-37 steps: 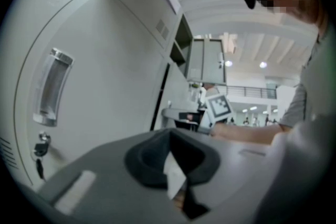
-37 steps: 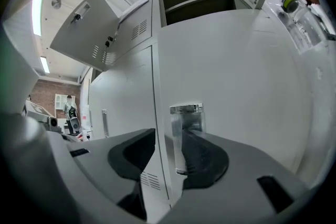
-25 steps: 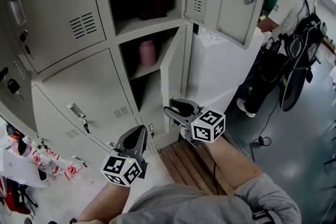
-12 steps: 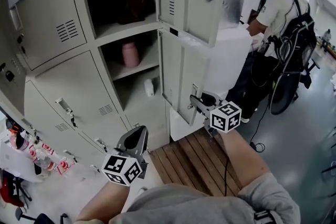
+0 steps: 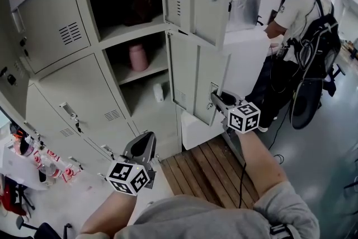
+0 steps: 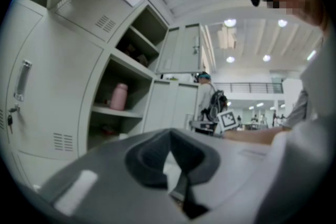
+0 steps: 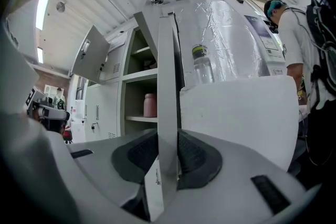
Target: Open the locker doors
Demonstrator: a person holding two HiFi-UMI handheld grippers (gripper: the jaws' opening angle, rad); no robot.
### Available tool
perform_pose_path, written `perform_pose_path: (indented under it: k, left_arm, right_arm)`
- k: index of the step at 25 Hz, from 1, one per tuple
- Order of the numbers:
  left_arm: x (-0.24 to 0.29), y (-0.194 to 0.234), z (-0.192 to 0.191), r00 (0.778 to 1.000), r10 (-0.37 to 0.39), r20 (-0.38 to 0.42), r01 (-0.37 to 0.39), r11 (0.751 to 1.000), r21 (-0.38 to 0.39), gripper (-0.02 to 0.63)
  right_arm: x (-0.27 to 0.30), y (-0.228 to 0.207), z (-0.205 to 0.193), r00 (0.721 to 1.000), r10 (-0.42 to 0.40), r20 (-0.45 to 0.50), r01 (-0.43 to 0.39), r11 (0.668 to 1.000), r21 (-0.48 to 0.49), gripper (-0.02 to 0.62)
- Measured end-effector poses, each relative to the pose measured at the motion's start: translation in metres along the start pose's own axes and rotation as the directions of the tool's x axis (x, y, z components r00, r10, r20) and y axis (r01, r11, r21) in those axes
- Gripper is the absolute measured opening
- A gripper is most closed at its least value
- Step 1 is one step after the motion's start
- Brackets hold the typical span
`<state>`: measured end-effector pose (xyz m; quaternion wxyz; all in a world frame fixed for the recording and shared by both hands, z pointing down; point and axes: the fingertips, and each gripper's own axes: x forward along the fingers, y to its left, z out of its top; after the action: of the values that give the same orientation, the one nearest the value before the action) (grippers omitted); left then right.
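Its jaws just closing, the right gripper (image 5: 218, 99) pinches the door (image 5: 193, 73) swung wide at the locker's (image 5: 84, 84) right edge, the left gripper (image 5: 142, 145) closed and empty; pulling further could slip that thin edge free or bang the white box (image 5: 246, 59).

Bright indoor light, dark fisheye corners, soft foreground

Pale grey locker doors (image 5: 196, 73), a pink bottle (image 5: 137, 57) at ten o'clock, a brown slatted bench (image 5: 207, 168) at five, a white shirt (image 5: 299, 5) at two.
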<state>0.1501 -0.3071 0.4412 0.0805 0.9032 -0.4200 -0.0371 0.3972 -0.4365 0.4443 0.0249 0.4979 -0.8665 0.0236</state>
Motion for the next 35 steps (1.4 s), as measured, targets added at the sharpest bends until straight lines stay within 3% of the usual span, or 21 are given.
perform_pose_path:
  k: [7, 9, 12, 14, 16, 18, 20, 24, 29, 35]
  left_arm:
    - [-0.006, -0.003, -0.002, 1.0, 0.009, 0.0, -0.009, 1.0, -0.002, 0.005]
    - [-0.008, -0.003, -0.003, 1.0, 0.009, 0.0, -0.009, 1.0, -0.004, 0.005]
    - [-0.012, -0.002, -0.004, 1.0, 0.012, 0.006, -0.012, 1.0, -0.008, 0.005]
    - [-0.014, 0.001, -0.006, 1.0, 0.017, 0.009, -0.017, 1.0, -0.012, 0.005]
    - [-0.016, 0.005, -0.007, 1.0, 0.019, 0.01, -0.019, 1.0, -0.017, 0.005]
    - [-0.02, 0.01, -0.009, 1.0, 0.023, 0.011, -0.023, 1.0, -0.021, 0.005]
    - [-0.024, 0.016, -0.011, 0.999, 0.031, 0.012, -0.03, 0.999, -0.029, 0.005]
    - [-0.037, 0.027, -0.018, 0.999, 0.048, 0.01, -0.048, 0.998, -0.043, 0.005]
    - [-0.053, 0.037, -0.028, 0.998, 0.062, 0.004, -0.061, 0.996, -0.066, 0.005]
    - [-0.07, 0.045, -0.029, 0.997, 0.073, 0.018, -0.072, 0.995, -0.071, 0.005]
  right_arm:
    - [-0.002, -0.001, -0.001, 1.0, -0.011, -0.007, 0.011, 1.0, -0.005, 0.091]
    - [-0.004, -0.004, -0.002, 0.999, -0.032, -0.009, 0.032, 0.999, -0.005, 0.116]
    - [-0.019, -0.01, -0.001, 0.994, -0.107, 0.03, 0.106, 0.994, 0.018, 0.201]
    - [-0.041, -0.007, -0.006, 0.98, -0.184, 0.081, 0.18, 0.982, 0.05, 0.214]
    - [-0.064, 0.015, -0.024, 0.973, -0.208, 0.098, 0.2, 0.976, 0.084, 0.213]
    - [-0.075, 0.058, -0.051, 0.991, -0.12, 0.062, 0.111, 0.986, 0.126, 0.186]
    - [-0.075, 0.109, -0.076, 1.0, 0.024, 0.009, -0.026, 0.983, 0.18, 0.13]
    - [-0.06, 0.188, -0.102, 0.973, 0.223, -0.052, -0.204, 0.949, 0.238, 0.051]
    - [-0.051, 0.238, -0.1, 0.948, 0.314, -0.053, -0.293, 0.926, 0.237, 0.018]
    - [-0.043, 0.246, -0.093, 0.942, 0.33, -0.056, -0.311, 0.924, 0.224, 0.018]
